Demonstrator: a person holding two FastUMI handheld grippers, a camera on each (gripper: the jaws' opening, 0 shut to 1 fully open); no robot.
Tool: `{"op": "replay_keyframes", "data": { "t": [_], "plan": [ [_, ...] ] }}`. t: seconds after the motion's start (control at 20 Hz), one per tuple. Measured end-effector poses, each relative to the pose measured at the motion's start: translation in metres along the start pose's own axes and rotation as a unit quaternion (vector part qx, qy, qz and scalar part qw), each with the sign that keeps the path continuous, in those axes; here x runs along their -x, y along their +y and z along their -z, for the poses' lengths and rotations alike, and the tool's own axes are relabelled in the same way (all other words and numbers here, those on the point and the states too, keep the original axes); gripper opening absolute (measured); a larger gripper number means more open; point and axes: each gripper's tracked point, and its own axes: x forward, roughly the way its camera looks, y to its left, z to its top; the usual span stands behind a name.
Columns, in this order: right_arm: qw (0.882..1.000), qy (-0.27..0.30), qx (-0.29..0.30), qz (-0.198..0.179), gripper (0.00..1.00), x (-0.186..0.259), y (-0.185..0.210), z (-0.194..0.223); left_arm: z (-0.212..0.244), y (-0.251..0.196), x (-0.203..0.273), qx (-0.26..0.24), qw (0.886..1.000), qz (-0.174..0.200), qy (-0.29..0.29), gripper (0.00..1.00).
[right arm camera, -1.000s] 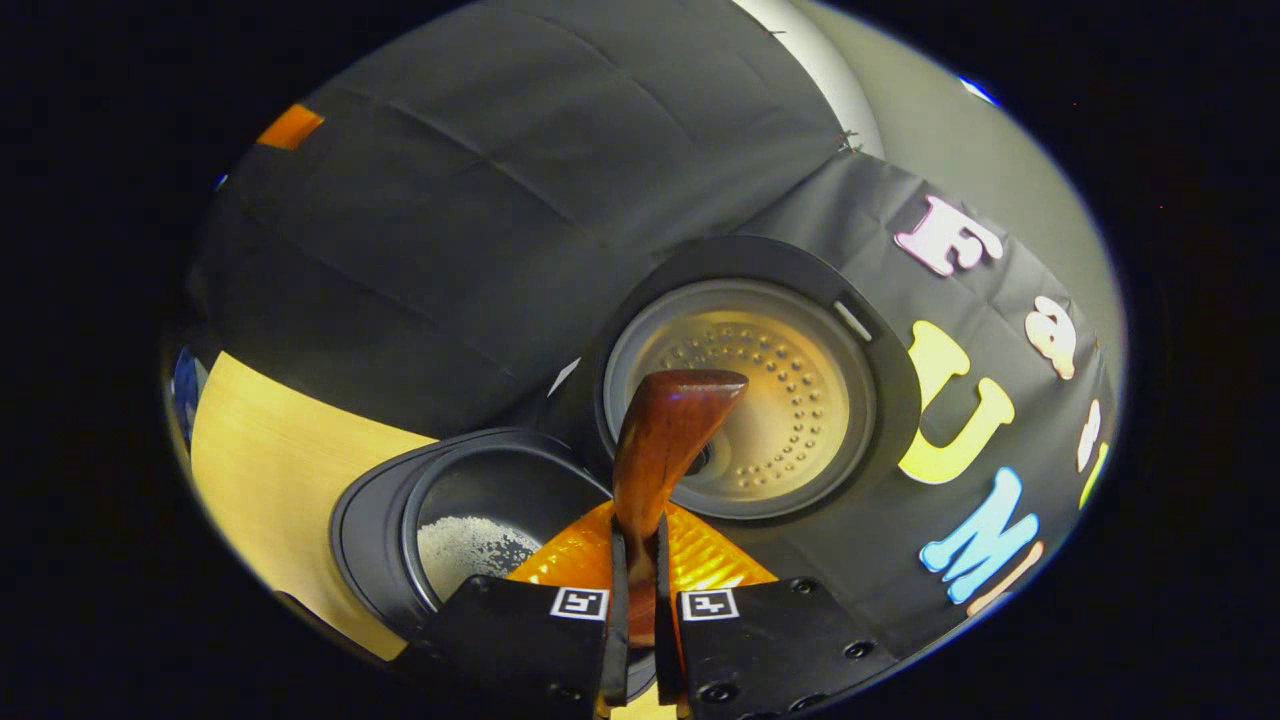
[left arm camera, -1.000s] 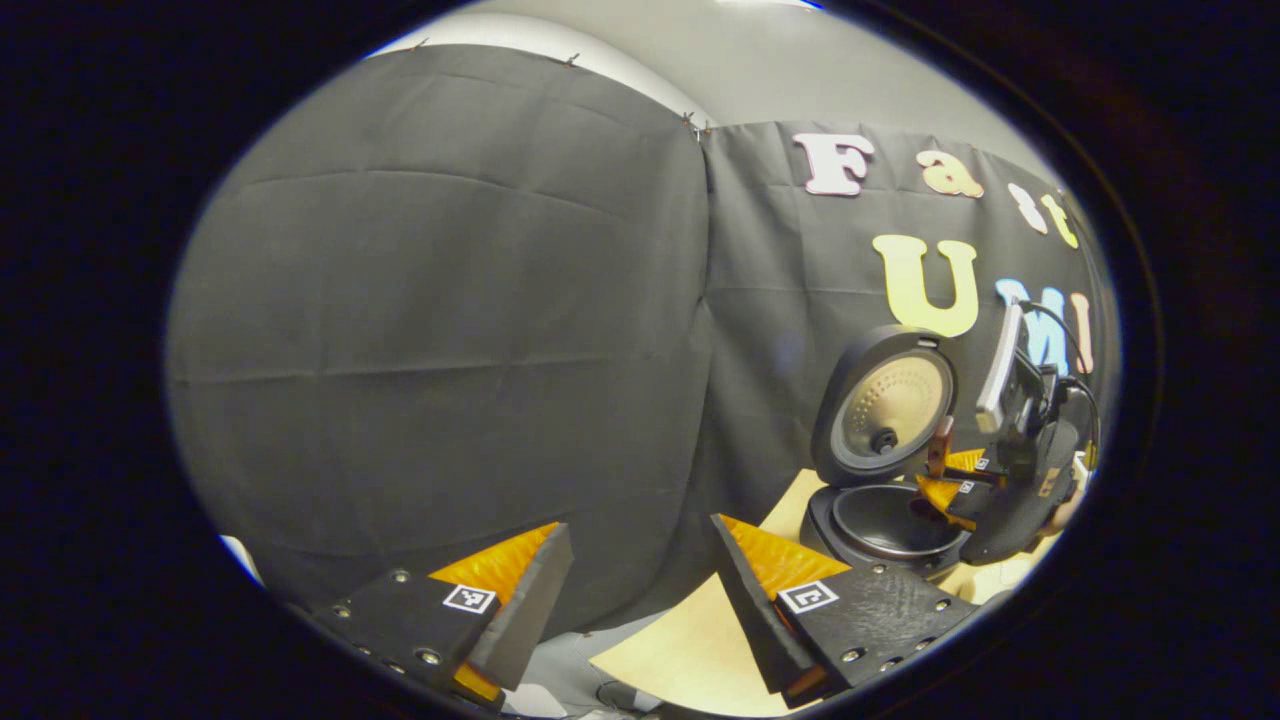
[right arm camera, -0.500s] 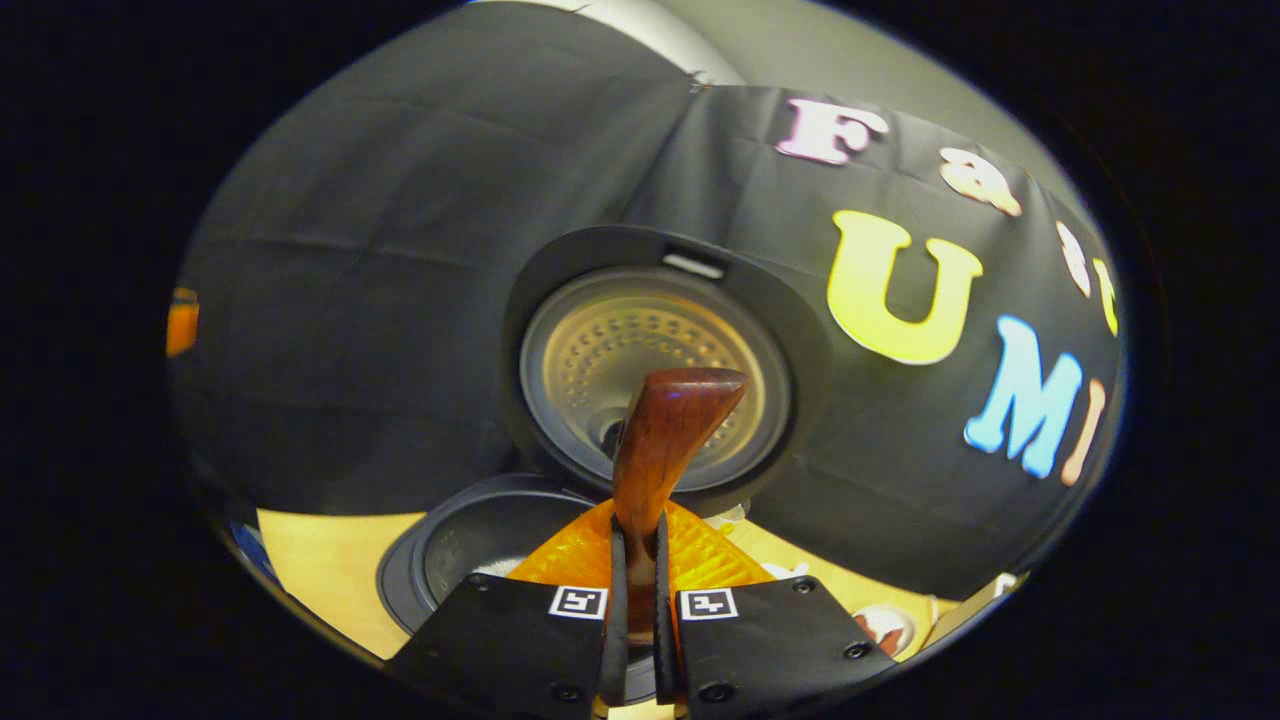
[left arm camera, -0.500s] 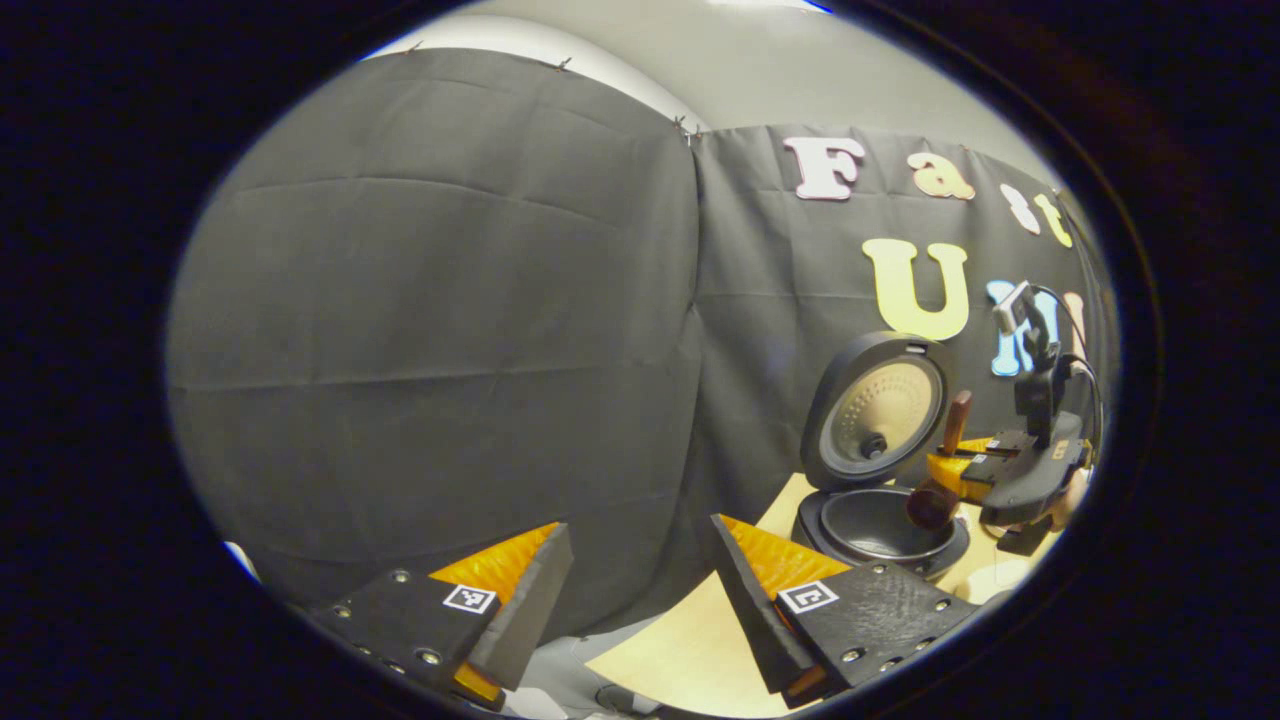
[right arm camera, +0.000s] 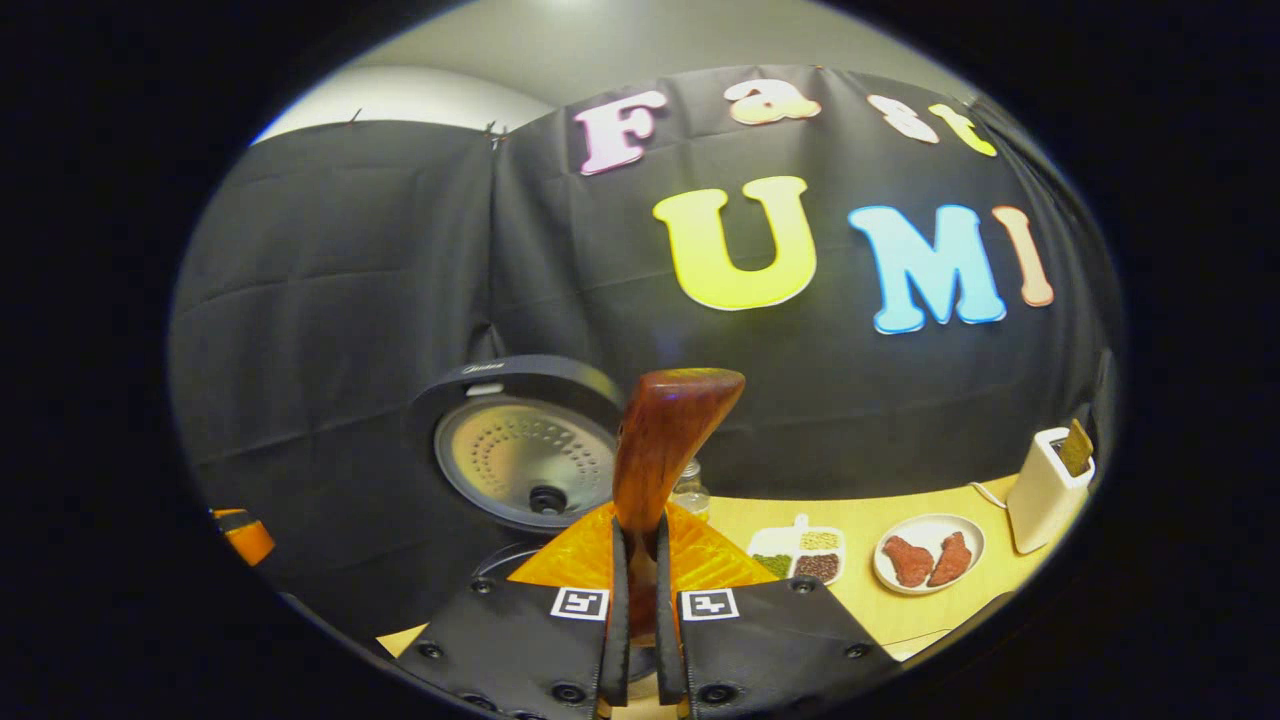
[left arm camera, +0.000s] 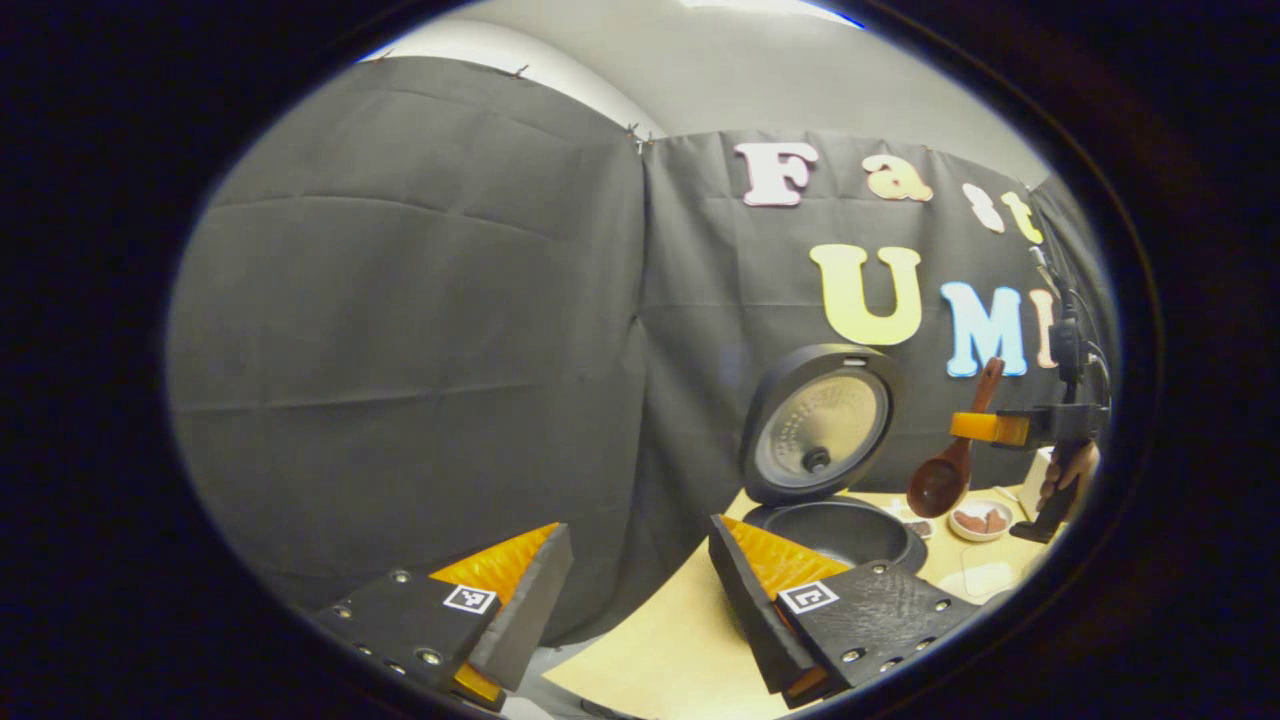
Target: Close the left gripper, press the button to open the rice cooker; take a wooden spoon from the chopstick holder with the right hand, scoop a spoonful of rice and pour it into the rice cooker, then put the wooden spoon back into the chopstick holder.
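The rice cooker (left arm camera: 835,530) stands open on the wooden table (left arm camera: 680,650), its lid (left arm camera: 820,425) raised upright. My right gripper (left arm camera: 1000,428) hovers to the right of the cooker, shut on the handle of the wooden spoon (left arm camera: 945,475), whose bowl hangs down, tilted, above the table. In the right gripper view the spoon handle (right arm camera: 665,440) sticks up between the closed fingers of my right gripper (right arm camera: 640,590), with the cooker lid (right arm camera: 525,455) behind it on the left. My left gripper (left arm camera: 640,600) is open and holds nothing, well left of the cooker.
A white holder (right arm camera: 1045,490) with a wooden piece in it stands at the far right. A plate of reddish pieces (right arm camera: 928,563), a divided dish of grains (right arm camera: 800,555) and a small glass bottle (right arm camera: 688,488) sit on the table (right arm camera: 860,510). A hand (left arm camera: 1065,480) grips the right gripper.
The right gripper has drawn back from over the cooker pot to the right and levelled out, so the spoon's bowl now hangs down. The left gripper stays open.
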Motion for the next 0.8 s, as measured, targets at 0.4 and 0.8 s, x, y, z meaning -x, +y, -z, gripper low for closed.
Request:
{"op": "replay_keyframes", "data": {
  "t": [0.4,0.8],
  "plan": [
    [0.993,-0.009,-0.031,0.117,0.16,0.069,-0.13,-0.009,-0.019,-0.083,-0.011,-0.006,0.997,0.08,-0.013,0.86],
    [0.975,-0.003,-0.052,0.215,0.12,0.146,-0.237,0.004,-0.027,-0.158,-0.005,-0.005,0.99,0.138,-0.014,0.86]
  ]
}}
